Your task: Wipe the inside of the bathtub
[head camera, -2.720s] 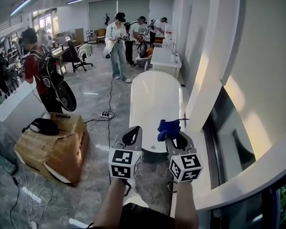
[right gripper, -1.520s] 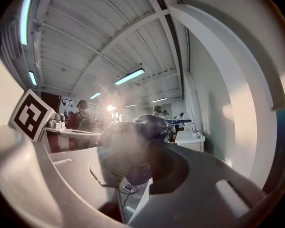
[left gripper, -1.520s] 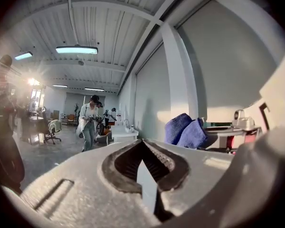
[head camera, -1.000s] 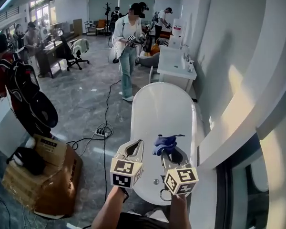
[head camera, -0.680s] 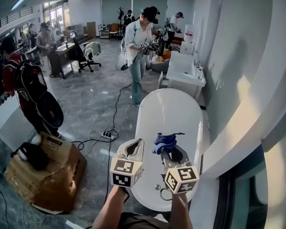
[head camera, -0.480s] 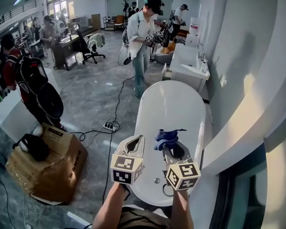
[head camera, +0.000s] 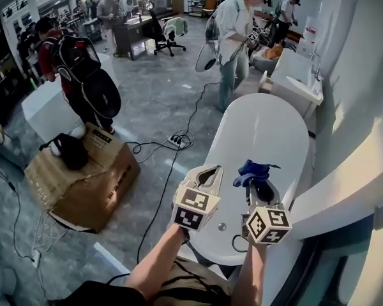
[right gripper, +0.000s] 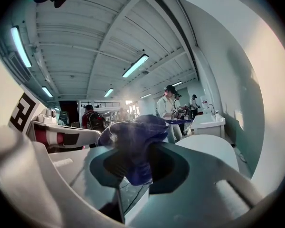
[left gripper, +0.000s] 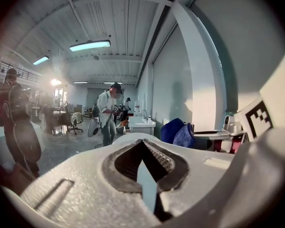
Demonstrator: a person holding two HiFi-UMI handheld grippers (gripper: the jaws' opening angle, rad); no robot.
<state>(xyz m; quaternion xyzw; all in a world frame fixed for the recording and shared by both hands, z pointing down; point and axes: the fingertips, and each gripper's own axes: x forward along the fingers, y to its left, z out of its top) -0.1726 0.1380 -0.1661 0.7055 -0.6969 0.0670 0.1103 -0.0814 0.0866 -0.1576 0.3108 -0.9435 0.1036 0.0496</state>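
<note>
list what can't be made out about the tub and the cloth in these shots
- Near end of the bathtub: head view, covered by the left gripper and right gripper.
- Full size of the blue cloth: right gripper view, its lower part is pinched between the shut jaws.
- Dirt or wetness inside the bathtub: head view, too small and glary.

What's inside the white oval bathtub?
Only a small round drain shows in the white oval bathtub. The left gripper, right gripper and blue cloth cover part of its near end.

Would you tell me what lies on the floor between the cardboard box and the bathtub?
A power strip and black cables, as the head view shows.
</note>
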